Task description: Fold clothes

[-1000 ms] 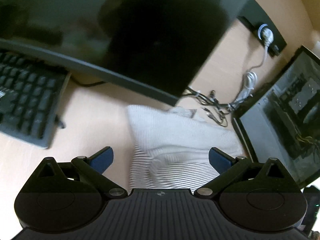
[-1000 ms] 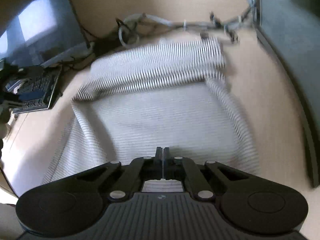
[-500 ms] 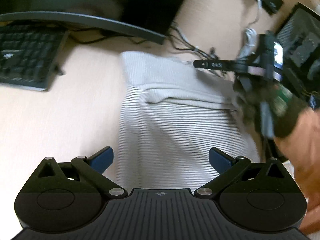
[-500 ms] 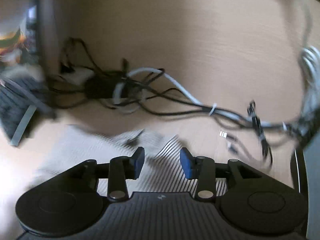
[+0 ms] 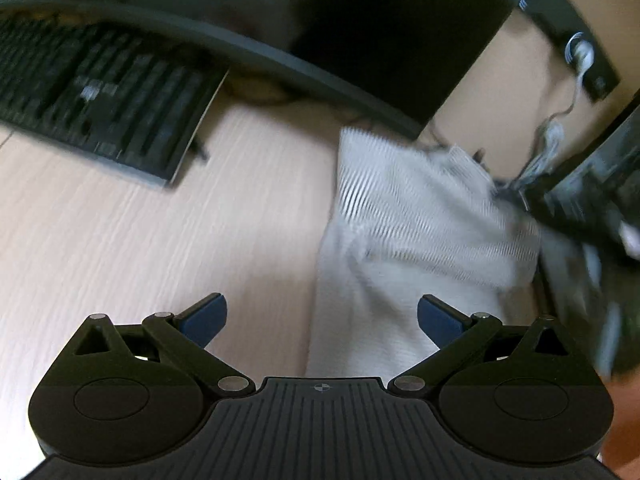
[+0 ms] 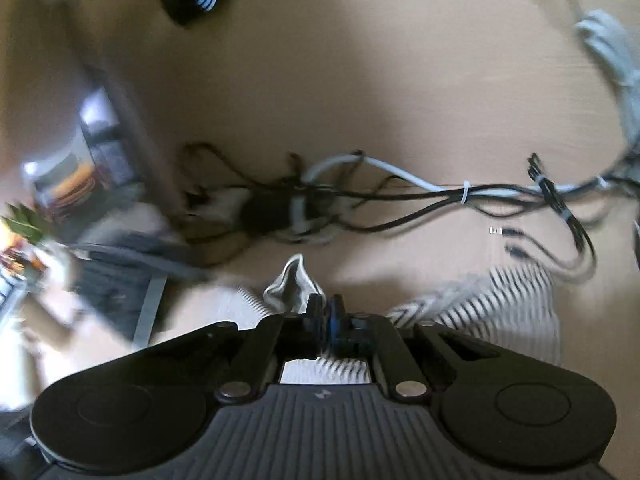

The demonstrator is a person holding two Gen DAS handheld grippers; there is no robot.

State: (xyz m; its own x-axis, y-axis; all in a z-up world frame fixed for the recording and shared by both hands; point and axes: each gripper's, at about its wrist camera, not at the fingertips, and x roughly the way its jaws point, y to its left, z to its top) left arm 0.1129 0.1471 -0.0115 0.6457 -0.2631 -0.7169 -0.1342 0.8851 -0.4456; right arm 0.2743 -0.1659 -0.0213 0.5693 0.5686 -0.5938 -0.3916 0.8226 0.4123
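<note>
The striped garment (image 5: 420, 224), a soft knit with thin dark lines on a pale grey-white ground, lies bunched on the light wood-grain desk (image 5: 140, 240), right of a black keyboard (image 5: 108, 100) and just in front of the dark curved lower edge of a monitor (image 5: 248, 52). Its far part is rumpled into loose folds where the stripes show boldly, while the nearer part looks smoother and almost plain through the blur. The left gripper (image 5: 322, 316) hangs above the desk with its 2 blue-padded fingers spread wide and nothing between them; the cloth's near edge sits beneath the right finger. At the garment's right edge the blurred dark body of the right gripper (image 5: 576, 216) reaches in. In the right wrist view, the right gripper (image 6: 326, 312) has its jaws pressed together on a pinch of the garment (image 6: 496, 300), with a small rounded fold of pale fabric (image 6: 294, 280) puckering up just beyond the tips and striped cloth spreading to the right below them. Beyond it, a tangle of thin black and white cables (image 6: 400, 196) snakes across the matte beige surface, tied in places with small white bands, and a coil of grey cord (image 6: 608, 48) sits at the far right.
</note>
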